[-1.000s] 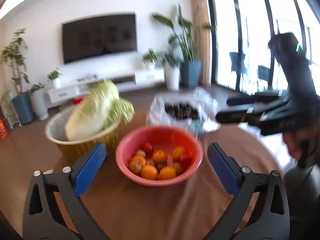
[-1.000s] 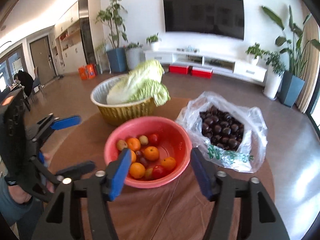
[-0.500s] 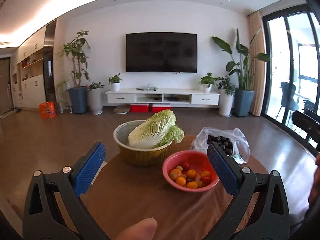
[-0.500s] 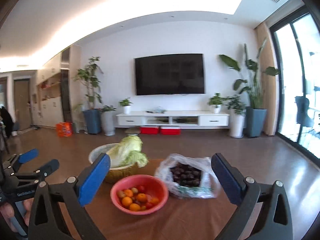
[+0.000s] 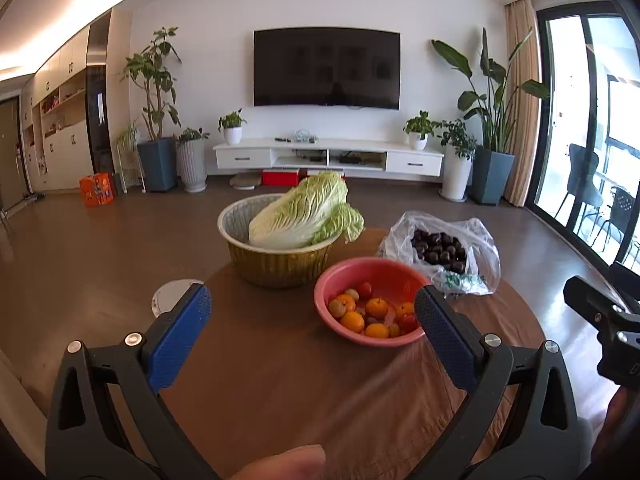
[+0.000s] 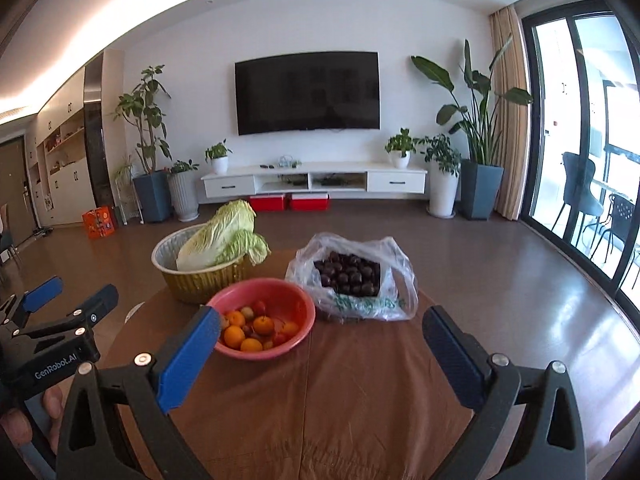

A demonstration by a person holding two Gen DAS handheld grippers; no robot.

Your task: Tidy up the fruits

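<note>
A pink bowl [image 5: 332, 286] of oranges and small red fruits stands on the round brown table [image 5: 280, 380]; it also shows in the right wrist view [image 6: 304, 312]. A clear plastic bag of dark fruits [image 5: 440, 250] lies to its right, also in the right wrist view [image 6: 352, 276]. A gold basin [image 5: 276, 264] holding a napa cabbage [image 5: 304, 212] stands behind. My left gripper [image 5: 312, 320] is open and empty above the table's near side. My right gripper [image 6: 320, 340] is open and empty, near the bowl's front.
A small white disc [image 5: 172, 294] lies at the table's left edge. Beyond the table are wood floor, a TV stand [image 5: 328, 158], potted plants and glass doors at right. The left gripper shows at the left of the right wrist view [image 6: 52, 320].
Both grippers pulled back and up from the bowl, then came a little closer again. The views now look level across the room. Both stay open.
</note>
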